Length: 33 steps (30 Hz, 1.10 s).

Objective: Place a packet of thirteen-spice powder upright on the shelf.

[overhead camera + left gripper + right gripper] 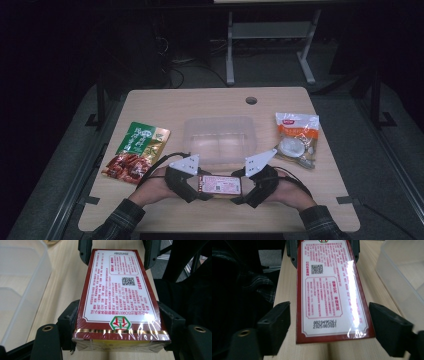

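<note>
The red box [220, 184] lay flat on the worktop [150, 107] near its front edge, between my two hands, its long axis running from my left fingers [117, 322] to my right fingers [329, 322]. My left fingers were clamped across one short end, pads pressing its sides. My right fingers stood apart, a gap showing between each pad and the box's other end, so that end was not gripped. The clear tub [220, 137] sat just beyond the box, toward the worktop's middle. I judged the coming move turned on this: the tub lay straight ahead, crosswise to the box's length, with both hands equally near.
</note>
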Each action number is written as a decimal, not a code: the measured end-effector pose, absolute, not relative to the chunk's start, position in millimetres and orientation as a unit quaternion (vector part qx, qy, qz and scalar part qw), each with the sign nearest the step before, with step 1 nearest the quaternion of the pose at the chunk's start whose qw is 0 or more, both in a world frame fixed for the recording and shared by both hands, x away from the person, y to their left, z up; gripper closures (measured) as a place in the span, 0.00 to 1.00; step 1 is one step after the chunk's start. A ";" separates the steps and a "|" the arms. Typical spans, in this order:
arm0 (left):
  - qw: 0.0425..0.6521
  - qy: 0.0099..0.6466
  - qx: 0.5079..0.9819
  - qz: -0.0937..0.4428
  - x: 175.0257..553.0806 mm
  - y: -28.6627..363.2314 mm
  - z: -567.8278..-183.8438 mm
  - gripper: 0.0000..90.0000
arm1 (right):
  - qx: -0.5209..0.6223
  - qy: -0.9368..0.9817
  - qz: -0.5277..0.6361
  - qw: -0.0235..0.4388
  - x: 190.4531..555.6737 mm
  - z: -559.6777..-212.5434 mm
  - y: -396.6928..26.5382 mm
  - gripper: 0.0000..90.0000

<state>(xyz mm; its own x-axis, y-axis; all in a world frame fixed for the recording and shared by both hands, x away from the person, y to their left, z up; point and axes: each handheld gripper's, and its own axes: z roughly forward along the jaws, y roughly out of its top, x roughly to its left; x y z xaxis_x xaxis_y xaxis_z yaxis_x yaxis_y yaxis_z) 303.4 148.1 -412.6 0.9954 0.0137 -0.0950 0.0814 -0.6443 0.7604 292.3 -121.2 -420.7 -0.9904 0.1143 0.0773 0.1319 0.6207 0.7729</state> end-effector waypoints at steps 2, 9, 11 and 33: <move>0.423 0.034 0.905 -0.036 305.8 151.2 -412.1 0.35 | -0.084 -0.899 -0.430 0.008 290.3 -420.0 -124.0 0.16; 0.423 0.040 0.905 -0.031 310.3 155.5 -411.2 0.35 | -0.103 -0.903 -0.417 -0.015 285.3 -420.4 -141.3 0.16; 0.424 0.047 0.904 -0.033 312.9 156.1 -410.1 0.35 | -0.118 -0.901 -0.417 -0.025 282.8 -422.8 -151.6 0.16; 0.417 0.063 0.906 -0.027 344.2 143.7 -397.8 0.35 | -0.233 -0.893 -0.381 -0.056 253.1 -455.3 -182.2 0.15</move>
